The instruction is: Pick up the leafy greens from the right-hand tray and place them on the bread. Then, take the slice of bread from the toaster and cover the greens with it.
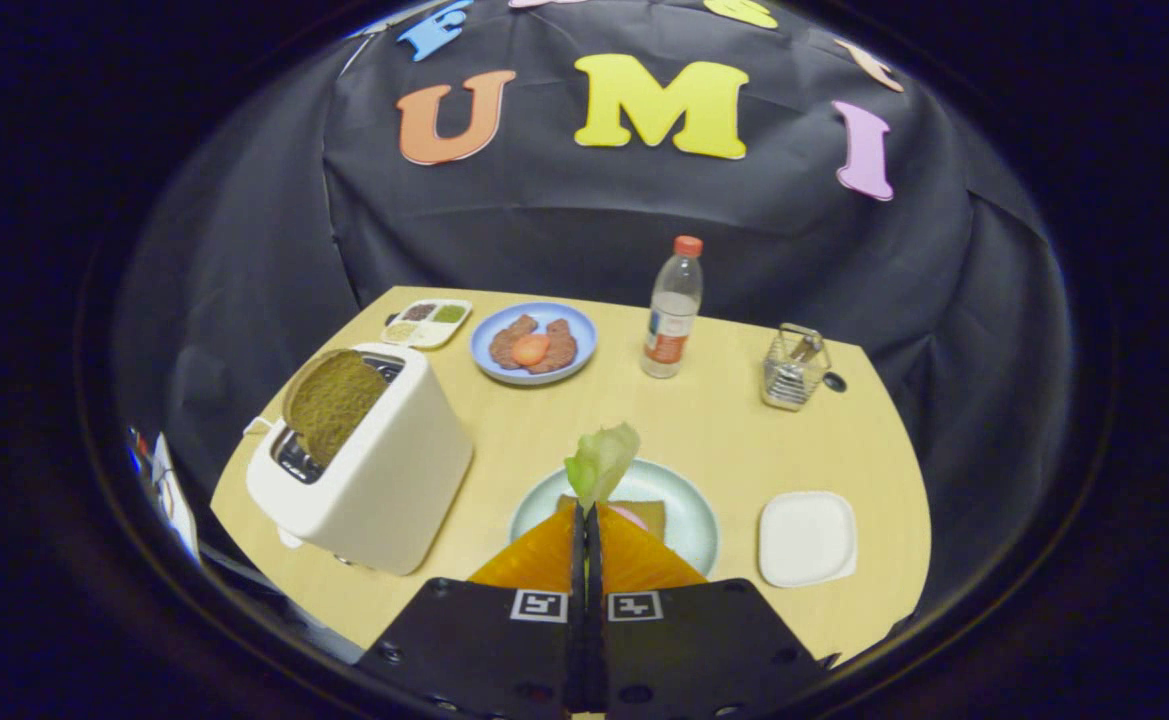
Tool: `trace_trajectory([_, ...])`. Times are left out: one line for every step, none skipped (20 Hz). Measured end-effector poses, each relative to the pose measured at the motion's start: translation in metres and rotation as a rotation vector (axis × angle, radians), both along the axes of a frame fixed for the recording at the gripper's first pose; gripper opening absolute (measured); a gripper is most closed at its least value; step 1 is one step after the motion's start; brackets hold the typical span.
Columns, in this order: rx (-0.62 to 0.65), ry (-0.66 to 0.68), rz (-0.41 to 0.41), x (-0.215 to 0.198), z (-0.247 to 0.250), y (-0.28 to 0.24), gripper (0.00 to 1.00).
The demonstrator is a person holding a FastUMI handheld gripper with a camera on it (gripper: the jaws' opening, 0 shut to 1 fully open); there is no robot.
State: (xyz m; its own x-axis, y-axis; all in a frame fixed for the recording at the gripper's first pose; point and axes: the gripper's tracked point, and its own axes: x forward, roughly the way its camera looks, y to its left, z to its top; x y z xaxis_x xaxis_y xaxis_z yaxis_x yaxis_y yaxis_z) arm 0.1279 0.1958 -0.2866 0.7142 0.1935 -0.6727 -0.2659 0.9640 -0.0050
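Leafy greens pinched in the tongs above the plate

Leafy greens [602,462] stand up from the tips of the tongs [587,512], whose two fingers are pressed together on the leaf's lower end with no gap showing between them. Just beyond and beneath the fingers lies a pale blue-green plate [689,505], and on it a slice of bread [644,512] with something pink on top, mostly hidden by the fingers. The greens hang over the plate's near-middle, not resting on the bread as far as can be told.

Right of the plate, apart from it, sits a white square tray [807,538] close to the tabletop's [504,420] near right edge. To the left a white toaster [369,470] stands near the left edge, a brown slice of toast [332,400] sticking up out of its slot. Open wood lies between toaster and plate, and a wider bare stretch runs beyond the plate. Along the far edge stand a small divided dish [427,322], a blue plate [534,344] of food, a plastic bottle [672,310] and a wire holder [793,368].
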Motion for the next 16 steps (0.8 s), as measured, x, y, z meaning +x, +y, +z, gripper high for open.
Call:
trace_trajectory([0.000,0.006,0.006,0.002,-0.006,0.009,0.00])
trace_trajectory([0.000,0.023,0.007,0.005,-0.015,0.015,0.00])
trace_trajectory([-0.003,0.048,0.000,0.005,-0.027,0.018,0.00])
trace_trajectory([-0.014,0.063,-0.014,0.008,-0.037,0.016,0.00])
trace_trajectory([-0.032,0.076,-0.027,0.012,-0.047,0.010,0.00])
trace_trajectory([-0.050,0.094,-0.044,0.017,-0.057,0.004,0.00])
trace_trajectory([-0.055,0.119,-0.062,0.018,-0.070,-0.004,0.00])
trace_trajectory([-0.054,0.138,-0.082,0.020,-0.077,-0.010,0.00])
trace_trajectory([-0.062,0.149,-0.102,0.023,-0.084,-0.020,0.00])
trace_trajectory([-0.080,0.152,-0.124,0.026,-0.088,-0.032,0.00])
trace_trajectory([-0.085,0.144,-0.141,0.028,-0.090,-0.041,0.00])
trace_trajectory([-0.088,0.143,-0.155,0.030,-0.092,-0.047,0.00])
trace_trajectory([-0.091,0.149,-0.165,0.032,-0.095,-0.053,0.00])
trace_trajectory([-0.096,0.152,-0.171,0.035,-0.099,-0.058,0.00])
trace_trajectory([-0.103,0.153,-0.180,0.037,-0.103,-0.064,0.00])
trace_trajectory([-0.099,0.157,-0.184,0.040,-0.106,-0.066,0.00])
